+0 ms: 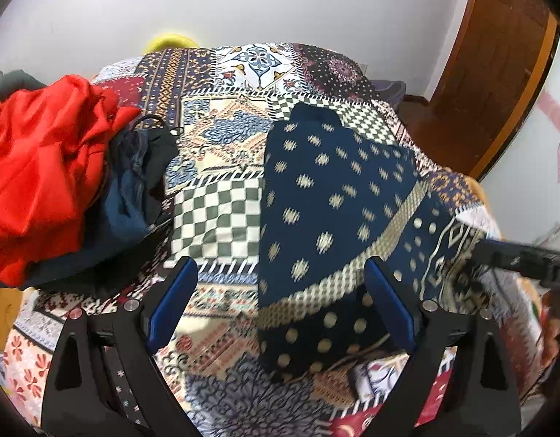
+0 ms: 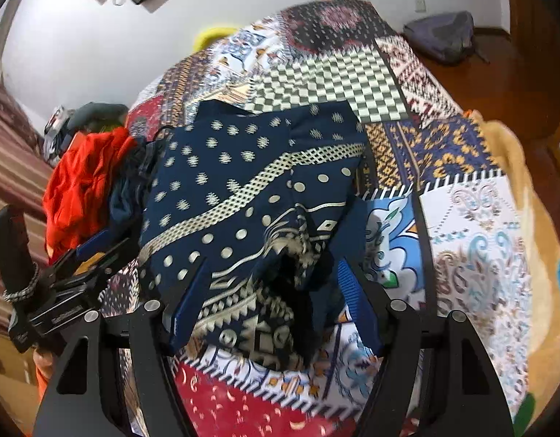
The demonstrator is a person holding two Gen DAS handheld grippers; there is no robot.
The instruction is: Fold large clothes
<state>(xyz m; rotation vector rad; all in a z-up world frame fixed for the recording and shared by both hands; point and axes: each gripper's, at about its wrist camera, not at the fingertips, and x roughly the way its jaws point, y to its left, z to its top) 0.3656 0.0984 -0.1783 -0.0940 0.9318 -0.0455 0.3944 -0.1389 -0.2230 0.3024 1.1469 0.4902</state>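
**Mid-fold: navy printed garment on the patchwork bed, both tongs released**

Here, nearest the lens in the right wrist view, the right gripper [image 2: 269, 291] stands with jaws spread and pads not pressing; the bunched hem of the navy-blue cotton garment with cream dots and bands [image 2: 243, 196] lies between its fingers, loose. To do this step well, I judge: square that crumpled hem flat first, then pinch one corner cleanly, single layer, before carrying it over. Keep both corners level so the crease runs straight.

In the left wrist view, the left gripper [image 1: 280, 302] is likewise released, blue pads wide, over the garment's lower edge at bottom centre of the frame; nothing clamped. Both tools tilt steeply downward toward the bed.

The garment lies spread across the centre of the multicoloured patchwork bedspread [image 1: 218, 215], partly folded, upper edge toward the far checkered patch.

Left of frame, a heap of crumpled bright red cloth [image 1: 43, 167] with dark blue clothing [image 1: 127, 196] beside it, just left of the garment.

Far: white wall, wooden door at upper right.
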